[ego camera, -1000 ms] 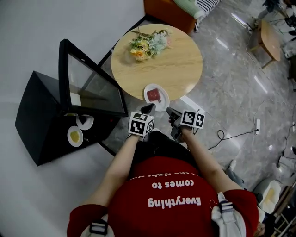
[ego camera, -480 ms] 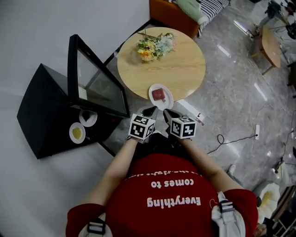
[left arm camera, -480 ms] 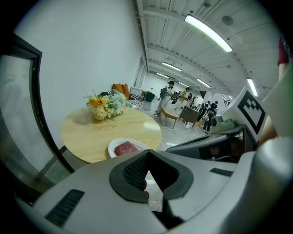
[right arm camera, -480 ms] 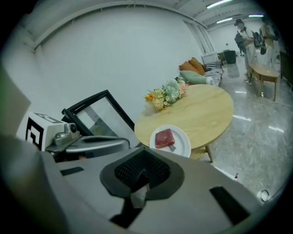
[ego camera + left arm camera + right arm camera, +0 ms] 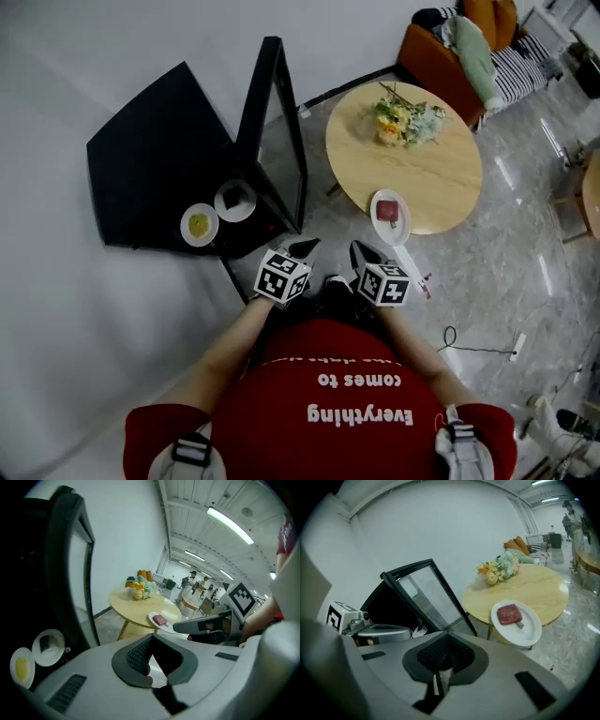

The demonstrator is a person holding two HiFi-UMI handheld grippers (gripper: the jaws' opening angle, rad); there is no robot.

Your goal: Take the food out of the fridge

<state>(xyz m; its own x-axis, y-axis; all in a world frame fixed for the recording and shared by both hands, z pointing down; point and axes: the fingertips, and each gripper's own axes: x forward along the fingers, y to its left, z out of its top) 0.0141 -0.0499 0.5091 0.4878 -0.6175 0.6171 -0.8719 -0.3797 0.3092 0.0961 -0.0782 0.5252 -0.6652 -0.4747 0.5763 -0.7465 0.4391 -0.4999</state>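
The black fridge (image 5: 155, 155) sits ahead and to the left of both your tools, and its glass door (image 5: 277, 131) swings open towards you. The round table (image 5: 427, 173), ahead to the right, already carries a plate of red meat (image 5: 390, 210). Inside the fridge two plates wait: dark food (image 5: 235, 197), then yellow food (image 5: 198, 225). Both lie left of the door. Your left gripper (image 5: 305, 248) is nearer them, its jaws together and empty. Your right gripper (image 5: 361, 251) is the same, closed on nothing.

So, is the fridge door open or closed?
Open. The door stands swung out from the fridge, and plates inside are visible.
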